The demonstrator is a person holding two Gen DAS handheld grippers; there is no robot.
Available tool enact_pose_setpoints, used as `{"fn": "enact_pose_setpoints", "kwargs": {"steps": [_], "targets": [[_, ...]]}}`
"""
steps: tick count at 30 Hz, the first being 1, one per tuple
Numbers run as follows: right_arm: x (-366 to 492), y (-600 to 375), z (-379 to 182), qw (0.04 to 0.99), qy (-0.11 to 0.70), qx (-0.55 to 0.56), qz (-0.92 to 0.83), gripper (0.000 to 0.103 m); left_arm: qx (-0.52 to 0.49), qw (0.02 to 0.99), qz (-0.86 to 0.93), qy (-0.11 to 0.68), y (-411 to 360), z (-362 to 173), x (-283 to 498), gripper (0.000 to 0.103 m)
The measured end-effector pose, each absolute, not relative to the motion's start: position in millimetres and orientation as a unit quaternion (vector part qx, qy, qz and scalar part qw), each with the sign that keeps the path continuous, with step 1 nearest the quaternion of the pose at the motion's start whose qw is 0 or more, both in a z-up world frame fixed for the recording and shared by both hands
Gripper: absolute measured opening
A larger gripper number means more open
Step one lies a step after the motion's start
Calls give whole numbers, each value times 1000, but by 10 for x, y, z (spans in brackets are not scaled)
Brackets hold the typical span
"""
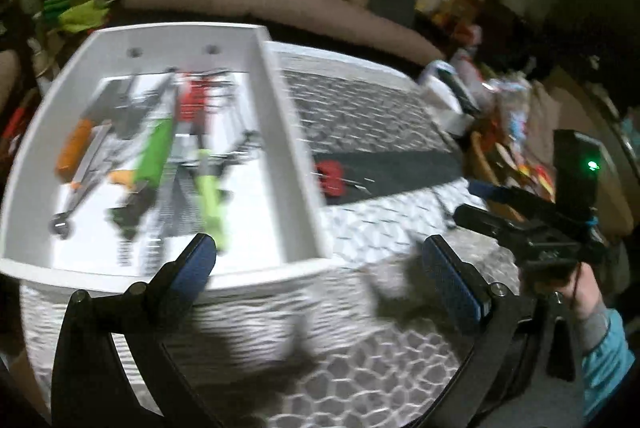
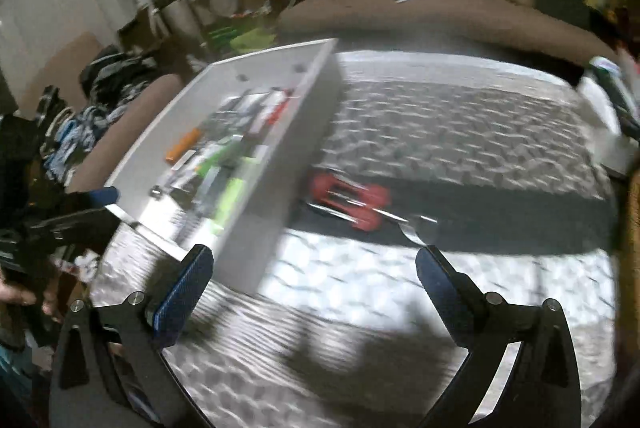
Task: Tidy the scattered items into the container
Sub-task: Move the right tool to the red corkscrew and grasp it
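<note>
Blue-padded fingers of the left gripper [image 1: 320,260] stand wide apart with nothing between them, hovering over the near rim of the white container [image 1: 298,155]; the left pad overlaps that rim and the right pad hangs over the patterned cloth [image 1: 360,107] beside it. The right gripper [image 2: 312,268] is likewise spread wide and empty, poised beyond the container's near corner. A red-handled tool [image 2: 352,201] lies on a dark strip of the cloth just beside the container's right wall, ahead of the right gripper's fingers and apart from them. Inside the container lie an orange-handled tool [image 1: 74,151] and green-handled tools [image 1: 154,155], blurred.
</note>
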State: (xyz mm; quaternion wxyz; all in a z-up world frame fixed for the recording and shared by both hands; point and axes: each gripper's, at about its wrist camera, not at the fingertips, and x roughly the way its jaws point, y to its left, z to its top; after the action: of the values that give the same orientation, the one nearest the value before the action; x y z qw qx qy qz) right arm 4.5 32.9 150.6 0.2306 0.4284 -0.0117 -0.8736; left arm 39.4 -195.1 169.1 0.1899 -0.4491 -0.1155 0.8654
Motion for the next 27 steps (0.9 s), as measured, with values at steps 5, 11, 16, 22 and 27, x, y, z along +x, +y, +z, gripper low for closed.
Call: {"fn": "enact_pose_setpoints", "kwargs": {"steps": [5,11,16,22,27], "targets": [[238,890,1405,204,3,420,-884,103,-453,238,852,-114,-1333,1611,388,103],[319,1346,1200,180,3,421,-889,103,-477,248,837,-102,-710,1363,176,103],[300,1462,1073,191,-10,413,-890,103,-492,229,833,-106,-450,1127,-176,103],[78,1226,990,260,53,390,-882,103,-459,285,818,-197,-644,1001,89,103],[-359,809,905,335,94,384,-855,103,-424,293,822,-244,-998,1023,202,103]]}}
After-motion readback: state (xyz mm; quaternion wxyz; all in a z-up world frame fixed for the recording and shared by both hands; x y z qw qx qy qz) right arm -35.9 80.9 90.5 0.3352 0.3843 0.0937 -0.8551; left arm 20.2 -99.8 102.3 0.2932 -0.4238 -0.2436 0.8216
